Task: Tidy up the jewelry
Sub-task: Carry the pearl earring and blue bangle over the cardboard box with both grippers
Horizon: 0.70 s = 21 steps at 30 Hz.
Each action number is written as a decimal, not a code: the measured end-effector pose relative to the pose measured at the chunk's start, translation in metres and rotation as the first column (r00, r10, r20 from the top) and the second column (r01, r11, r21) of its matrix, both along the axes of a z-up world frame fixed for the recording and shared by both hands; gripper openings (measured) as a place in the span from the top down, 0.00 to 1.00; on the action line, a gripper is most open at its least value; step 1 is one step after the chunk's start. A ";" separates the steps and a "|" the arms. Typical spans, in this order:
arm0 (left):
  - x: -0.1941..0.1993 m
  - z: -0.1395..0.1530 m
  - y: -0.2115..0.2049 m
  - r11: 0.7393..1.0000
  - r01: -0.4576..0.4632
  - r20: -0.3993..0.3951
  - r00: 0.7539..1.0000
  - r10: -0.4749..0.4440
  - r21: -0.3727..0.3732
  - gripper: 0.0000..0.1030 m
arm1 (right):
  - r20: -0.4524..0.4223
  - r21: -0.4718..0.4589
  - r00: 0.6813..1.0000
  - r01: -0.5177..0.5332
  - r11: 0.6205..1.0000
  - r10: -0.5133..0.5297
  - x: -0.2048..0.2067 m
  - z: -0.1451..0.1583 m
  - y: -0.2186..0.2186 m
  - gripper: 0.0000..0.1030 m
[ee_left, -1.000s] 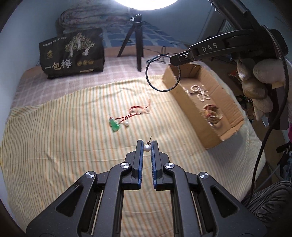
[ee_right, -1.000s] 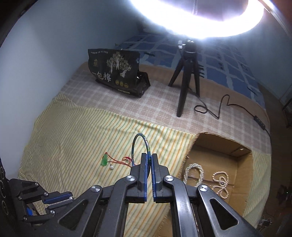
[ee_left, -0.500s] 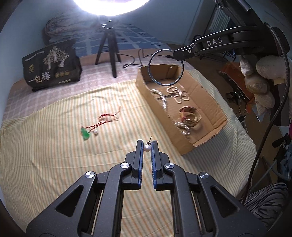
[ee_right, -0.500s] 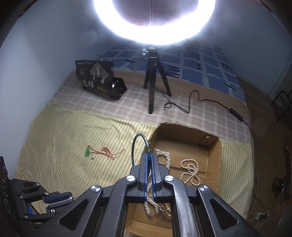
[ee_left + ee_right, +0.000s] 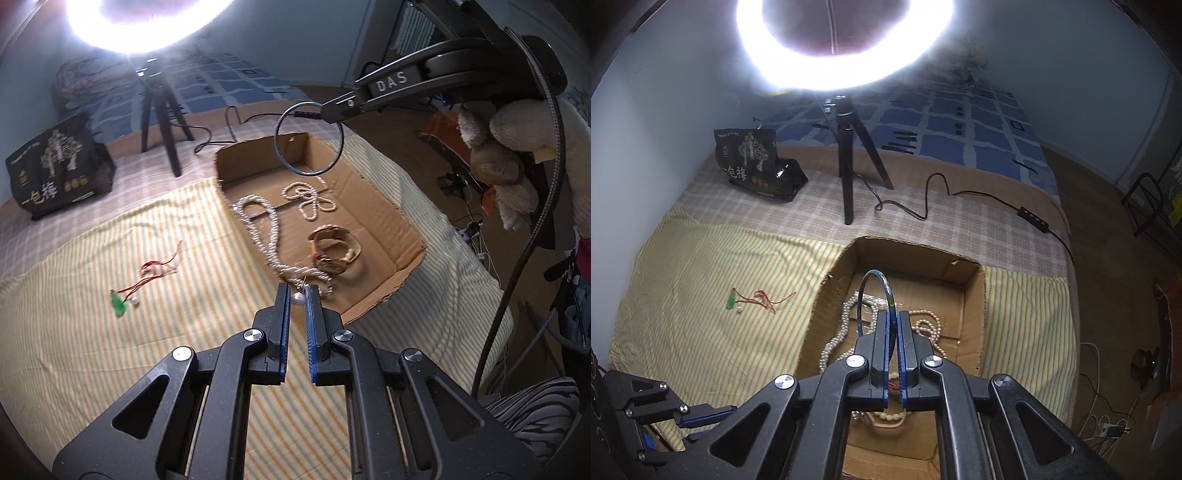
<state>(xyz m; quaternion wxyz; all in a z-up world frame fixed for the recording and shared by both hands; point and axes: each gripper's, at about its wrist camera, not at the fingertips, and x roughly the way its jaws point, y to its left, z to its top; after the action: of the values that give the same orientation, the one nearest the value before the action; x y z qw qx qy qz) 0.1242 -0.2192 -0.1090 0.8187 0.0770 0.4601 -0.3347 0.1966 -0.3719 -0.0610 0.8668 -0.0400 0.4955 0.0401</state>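
Small round white pearl earring (image 5: 297, 298) with a thin wire stem sits pinched between the blue-padded fingers of the black left gripper (image 5: 297, 300), held over the near wall of the shallow brown corrugated cardboard box (image 5: 406, 225). Thin dark glossy bangle (image 5: 309, 139), a plain hoop, hangs in the air above the far end of the box, clamped edge-on by the black right gripper (image 5: 893, 323), jaws nearly together on its rim; in the right wrist view the hoop rises upright from the fingertips.

Inside the box: long white beaded pearl necklace (image 5: 260, 225) draped along the left side, looped cream pearl strand (image 5: 310, 197) lying flat on the floor, tan woven-looking bracelet (image 5: 334, 251) coiled near the near end. Box edges are rough, torn-cut.

Left of the box, on the yellow striped cloth (image 5: 110, 332): green pendant on red cord (image 5: 120, 303) with a small white bead just beside it, cord tangled.

Further back, checked beige bedspread (image 5: 768, 206), black tripod (image 5: 849, 162) carrying a glaring white ring light (image 5: 846, 44), black cable trailing right, crinkly black snack bag with gold tree print (image 5: 753, 166) propped upright. Blue patterned quilt (image 5: 960, 125) behind.
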 end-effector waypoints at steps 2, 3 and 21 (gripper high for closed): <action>0.000 -0.002 -0.008 1.000 0.010 -0.001 1.000 -0.010 0.004 0.94 | -0.003 -0.001 1.000 0.007 1.000 -0.007 0.000 -0.002 -0.006 0.99; 0.000 -0.002 -0.011 1.000 0.013 -0.002 1.000 -0.013 0.006 0.94 | -0.005 -0.002 1.000 0.010 1.000 -0.010 0.000 -0.003 -0.009 0.99; 0.001 -0.013 -0.045 0.998 0.057 -0.008 0.998 -0.057 0.025 0.94 | -0.023 0.009 0.999 0.042 0.999 -0.042 0.005 -0.020 -0.037 0.99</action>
<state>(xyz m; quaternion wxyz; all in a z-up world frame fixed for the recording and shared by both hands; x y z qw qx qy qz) 0.1250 -0.2647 -0.1224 0.8061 0.0994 0.4649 -0.3523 0.2016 -0.4087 -0.0809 0.8619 -0.0252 0.5059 0.0245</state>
